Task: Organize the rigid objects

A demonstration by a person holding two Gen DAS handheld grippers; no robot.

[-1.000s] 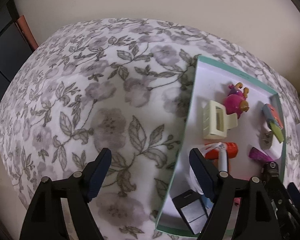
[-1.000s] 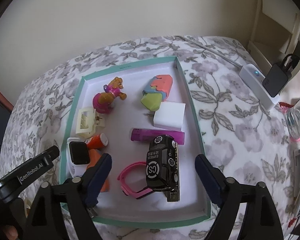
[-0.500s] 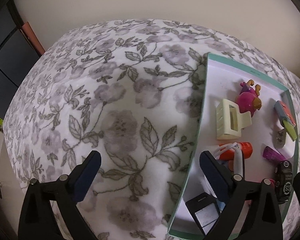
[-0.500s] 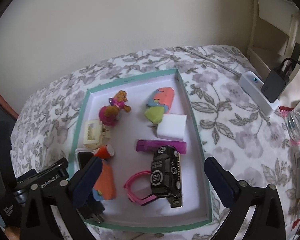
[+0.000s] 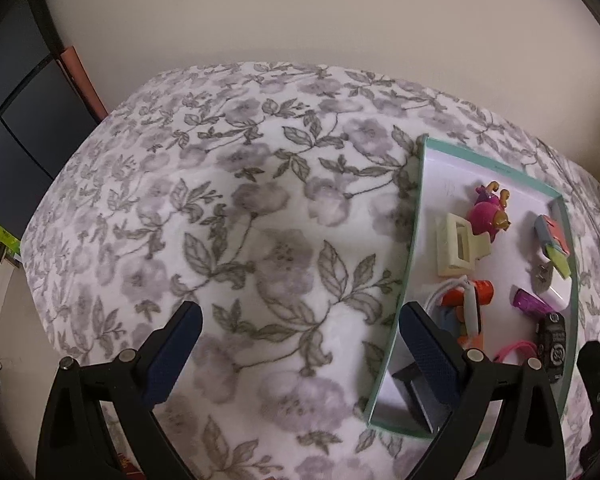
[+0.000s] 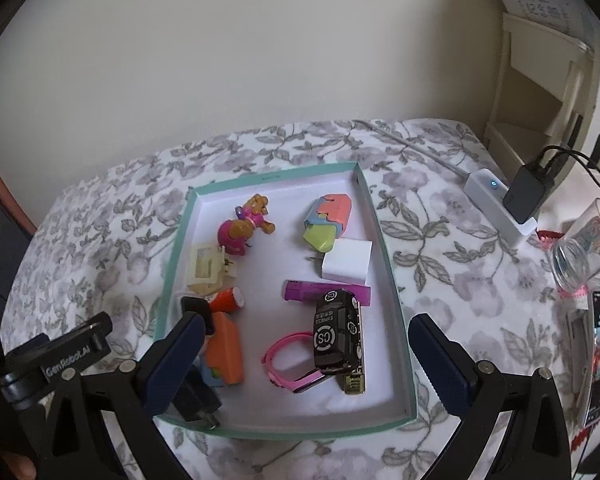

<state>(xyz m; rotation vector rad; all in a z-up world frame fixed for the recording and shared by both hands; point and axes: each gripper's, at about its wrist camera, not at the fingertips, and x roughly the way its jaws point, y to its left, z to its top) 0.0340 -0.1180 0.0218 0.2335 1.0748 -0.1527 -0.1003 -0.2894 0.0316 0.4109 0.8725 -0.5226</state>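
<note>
Both your claws now hang wider and empty: left claw over the floral bed, right claw above the toy-filled tray, black car at its 5 o'clock.

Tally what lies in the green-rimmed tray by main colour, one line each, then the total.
Pink or purple: 3, the figurine, the tube, the watch
White or cream: 3, the charger, the hair clip, the smartwatch
Orange or red: 2, the block, the small can
Black: 2, the toy car, the plug
Multicoloured: 1, the puzzle
Total: 11
</note>
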